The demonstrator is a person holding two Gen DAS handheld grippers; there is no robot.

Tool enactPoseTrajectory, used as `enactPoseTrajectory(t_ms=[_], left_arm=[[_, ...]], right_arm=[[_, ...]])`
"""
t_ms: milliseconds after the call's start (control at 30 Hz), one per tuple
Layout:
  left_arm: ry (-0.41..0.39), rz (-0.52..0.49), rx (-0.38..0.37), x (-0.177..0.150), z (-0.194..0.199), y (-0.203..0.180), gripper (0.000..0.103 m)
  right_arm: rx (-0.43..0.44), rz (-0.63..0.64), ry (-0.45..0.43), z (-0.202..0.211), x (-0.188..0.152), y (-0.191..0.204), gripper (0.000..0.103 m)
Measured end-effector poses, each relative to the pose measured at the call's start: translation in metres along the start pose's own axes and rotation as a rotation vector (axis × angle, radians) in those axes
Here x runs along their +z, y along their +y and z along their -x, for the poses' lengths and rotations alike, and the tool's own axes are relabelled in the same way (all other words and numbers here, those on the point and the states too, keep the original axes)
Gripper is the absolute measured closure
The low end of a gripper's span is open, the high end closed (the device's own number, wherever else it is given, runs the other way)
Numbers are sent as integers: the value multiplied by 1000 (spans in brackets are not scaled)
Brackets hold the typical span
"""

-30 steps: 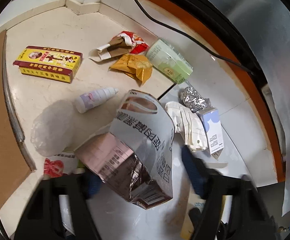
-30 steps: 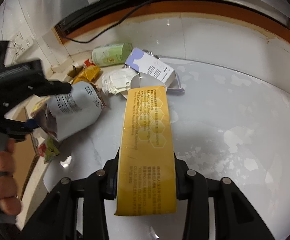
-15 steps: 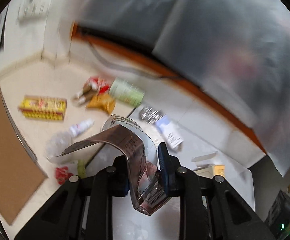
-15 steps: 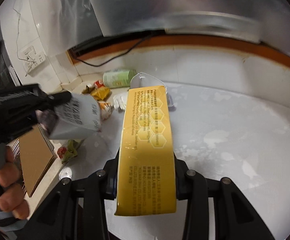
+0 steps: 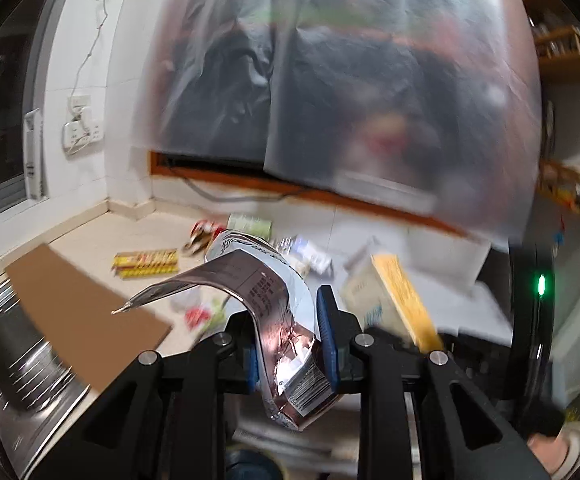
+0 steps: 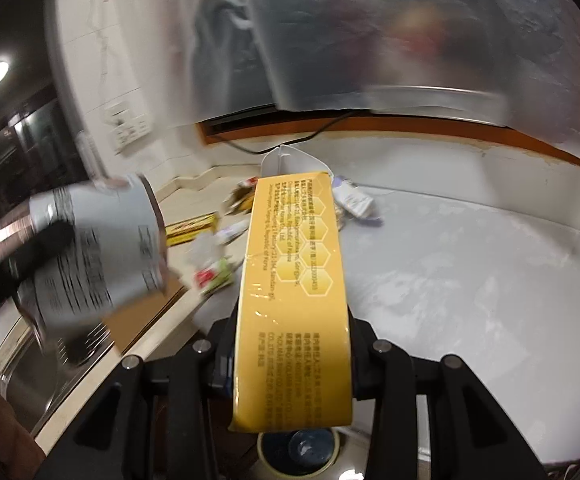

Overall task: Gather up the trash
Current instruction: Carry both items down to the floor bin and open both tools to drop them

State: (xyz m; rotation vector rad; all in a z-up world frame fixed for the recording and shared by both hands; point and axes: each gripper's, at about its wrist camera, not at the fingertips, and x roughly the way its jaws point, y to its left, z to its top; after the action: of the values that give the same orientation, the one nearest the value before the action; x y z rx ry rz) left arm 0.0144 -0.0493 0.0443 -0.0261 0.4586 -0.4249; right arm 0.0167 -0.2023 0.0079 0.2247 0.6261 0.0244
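- Up over the counter [image 6: 470,264], both grippers are carrying trash, so neither item is lying with the rest of the litter.
- Left gripper [image 5: 290,336] is clamped tight on a crumpled foil pouch [image 5: 265,292]. Blue pads squeeze its lower part, the barcode end hangs below the jaws, and the top curls over to the left.
- Same pouch [image 6: 97,248] shows up blurry at the left edge of the right wrist view, held above the sink [image 6: 61,360].
- Right gripper [image 6: 290,356] is closed on a long yellow box [image 6: 294,280], gripped by its two long sides, with the white flap end pointing away from the camera.
- That box [image 5: 402,300] also shows in the left view, tilted, just right of the pouch.
- Leftover trash is down on the counter near the back corner: a yellow-and-red carton [image 5: 145,264], a green pack [image 5: 249,224], a small white bottle [image 6: 233,232], a purple-and-white box [image 6: 354,200] and some wrappers. Pretty blurry, so I can't make out much more.
- Cardboard sheet [image 5: 73,312] lies by the sink [image 5: 13,344], partly over its edge.
- Big hazy plastic sheet [image 5: 350,100] hangs over the back of the scene.
- Round tin [image 6: 298,452] sits right below the right gripper.
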Motion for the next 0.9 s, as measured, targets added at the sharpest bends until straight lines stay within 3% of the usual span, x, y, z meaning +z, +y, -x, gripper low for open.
enactPoseTrajectory(t_ms=[167,467,700,900], left_arm=[[52,-68,98,-56,18,1,81],[196,-70,183,-144,9,29,81],[342,-10,176,-205,-22,56,81],[424,88,124,-247,-49,81,80]], right_arm=[[47,77,71,-1,-32,27,64],[70,259,201,-30,-95,63,64],[76,332,345,-69,-139,73,64],[53,367,445,-112,-169,69,64]])
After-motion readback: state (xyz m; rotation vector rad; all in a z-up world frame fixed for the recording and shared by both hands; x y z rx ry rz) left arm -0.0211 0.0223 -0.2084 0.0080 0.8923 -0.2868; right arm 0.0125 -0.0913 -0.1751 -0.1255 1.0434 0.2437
